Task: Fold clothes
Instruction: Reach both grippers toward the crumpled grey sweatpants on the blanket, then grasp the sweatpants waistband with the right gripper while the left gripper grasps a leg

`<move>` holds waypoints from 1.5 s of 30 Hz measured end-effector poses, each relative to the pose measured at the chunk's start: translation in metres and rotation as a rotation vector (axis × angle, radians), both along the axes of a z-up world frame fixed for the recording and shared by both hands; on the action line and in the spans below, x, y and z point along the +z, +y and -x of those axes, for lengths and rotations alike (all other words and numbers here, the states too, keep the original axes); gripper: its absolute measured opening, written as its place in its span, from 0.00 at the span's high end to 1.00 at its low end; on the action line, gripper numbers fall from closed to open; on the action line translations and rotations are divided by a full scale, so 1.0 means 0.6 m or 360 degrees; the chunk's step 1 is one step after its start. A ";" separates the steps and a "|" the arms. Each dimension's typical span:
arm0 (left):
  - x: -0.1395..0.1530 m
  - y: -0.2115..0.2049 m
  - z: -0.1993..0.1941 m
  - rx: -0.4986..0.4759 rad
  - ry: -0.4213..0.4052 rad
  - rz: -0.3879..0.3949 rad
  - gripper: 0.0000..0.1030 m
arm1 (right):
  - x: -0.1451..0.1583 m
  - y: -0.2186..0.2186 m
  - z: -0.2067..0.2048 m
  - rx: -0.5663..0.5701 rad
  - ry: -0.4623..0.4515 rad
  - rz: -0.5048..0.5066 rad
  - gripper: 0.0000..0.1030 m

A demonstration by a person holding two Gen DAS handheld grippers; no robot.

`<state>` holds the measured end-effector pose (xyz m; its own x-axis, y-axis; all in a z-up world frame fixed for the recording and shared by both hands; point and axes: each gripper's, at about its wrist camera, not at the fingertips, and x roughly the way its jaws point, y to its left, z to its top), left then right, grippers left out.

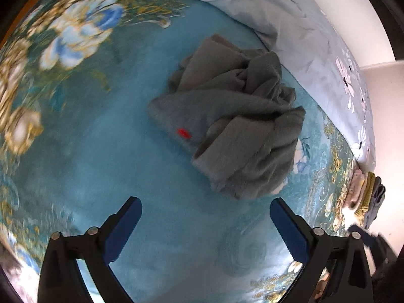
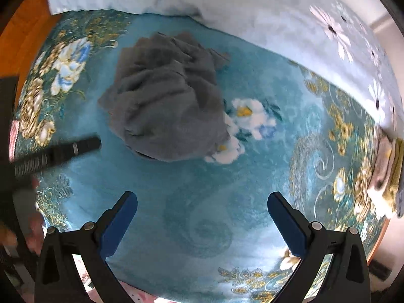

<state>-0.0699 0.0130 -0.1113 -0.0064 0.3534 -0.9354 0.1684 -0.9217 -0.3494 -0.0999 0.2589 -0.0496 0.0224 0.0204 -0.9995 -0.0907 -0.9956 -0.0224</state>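
A crumpled grey garment [image 1: 234, 123] with a small red mark lies in a heap on the teal floral bedspread [image 1: 101, 151]. My left gripper [image 1: 205, 205] is open and empty, hovering just short of the heap's near edge. In the right wrist view the same grey garment [image 2: 166, 106] lies ahead and to the left. My right gripper [image 2: 202, 199] is open and empty, above bare bedspread [image 2: 252, 176], apart from the garment. A black finger of the left gripper [image 2: 58, 152] shows at the left, near the heap.
A pale blue quilt with white flowers [image 1: 290, 25] is bunched along the far side of the bed [image 2: 252, 12]. A stack of folded clothes [image 1: 363, 197] sits at the right edge of the bed, also in the right wrist view [image 2: 386, 174]. An orange floor [image 2: 27, 32] lies beyond the left edge.
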 end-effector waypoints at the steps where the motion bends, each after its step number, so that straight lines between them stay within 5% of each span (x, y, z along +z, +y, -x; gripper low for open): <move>1: -0.006 0.007 0.014 -0.0030 0.0009 0.0014 0.04 | -0.003 0.012 -0.007 -0.0029 -0.0010 0.0000 0.00; 6: -0.027 0.062 0.066 -0.0220 0.0048 0.0017 0.27 | -0.008 0.070 -0.050 -0.0180 -0.0047 0.0002 0.00; 7: -0.030 0.072 0.071 -0.0260 0.0041 0.0015 0.46 | -0.007 0.079 -0.060 -0.0211 -0.0051 0.0004 0.00; 12: 0.000 0.116 0.064 -0.0452 0.0129 -0.0065 0.79 | 0.002 0.122 -0.108 -0.0371 -0.0045 -0.0008 0.00; 13: 0.015 0.120 0.058 -0.0473 0.0160 -0.0106 0.94 | 0.004 0.126 -0.117 -0.0391 -0.0045 -0.0007 0.00; 20: 0.187 0.108 0.056 -0.0397 0.0498 -0.0484 0.95 | 0.026 0.138 -0.159 -0.0508 0.0032 0.0044 0.00; 25: 0.315 0.094 0.085 -0.0306 0.0775 -0.0573 0.96 | 0.061 0.149 -0.180 -0.0562 0.0151 0.0078 0.00; 32: 0.507 0.067 0.035 -0.0340 0.1194 -0.0572 0.96 | 0.096 0.187 -0.213 -0.0638 0.0318 0.0170 0.00; 40: 0.641 0.219 -0.089 -0.0502 0.1506 -0.0567 0.96 | 0.147 0.289 -0.243 -0.0669 0.0580 0.0308 0.00; 45: 0.671 0.391 -0.157 -0.0745 0.1494 -0.0640 0.96 | 0.172 0.409 -0.296 -0.0790 0.0713 0.0332 0.00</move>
